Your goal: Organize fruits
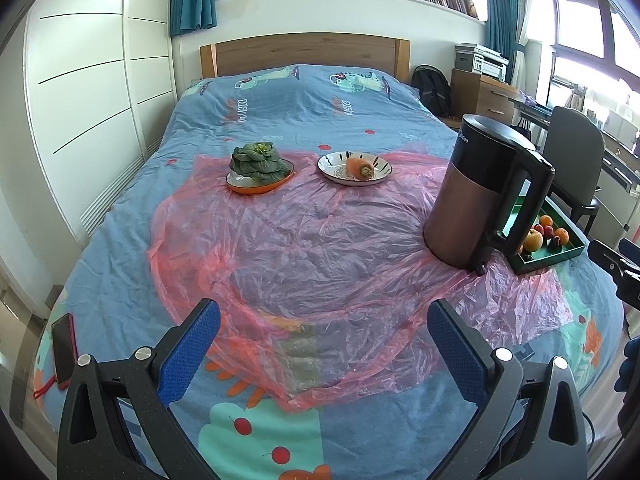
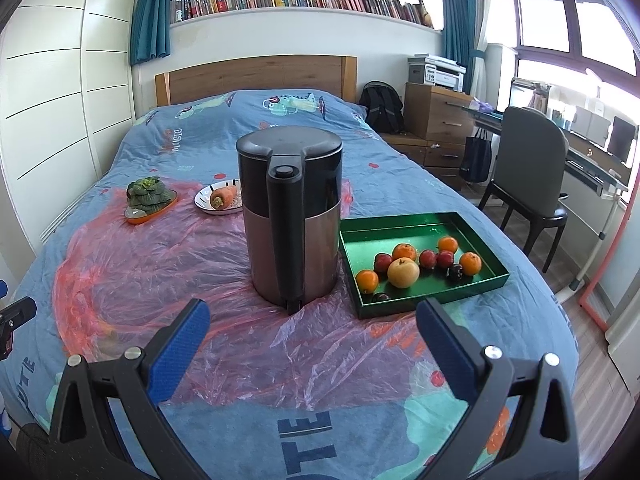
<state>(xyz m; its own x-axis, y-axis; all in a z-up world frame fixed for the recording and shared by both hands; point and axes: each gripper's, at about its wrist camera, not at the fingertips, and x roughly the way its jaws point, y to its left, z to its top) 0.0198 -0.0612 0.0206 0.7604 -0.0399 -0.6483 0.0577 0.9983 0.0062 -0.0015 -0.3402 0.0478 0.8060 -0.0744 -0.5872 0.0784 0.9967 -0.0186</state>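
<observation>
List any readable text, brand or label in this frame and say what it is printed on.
"Midea": faint, only partly legible, on the black upper band of the kettle.
"UTE": end of a larger word, cut off, big dark-blue letters on the bedspread.
"MUSTO": orange print, reading unsure, on the bedspread near the headboard.
Book spines and printer label: too small to read.

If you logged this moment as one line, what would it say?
left gripper: open, empty | right gripper: open, empty | fruit: all in green tray | kettle: upright beside tray | stage: nothing grasped
</observation>
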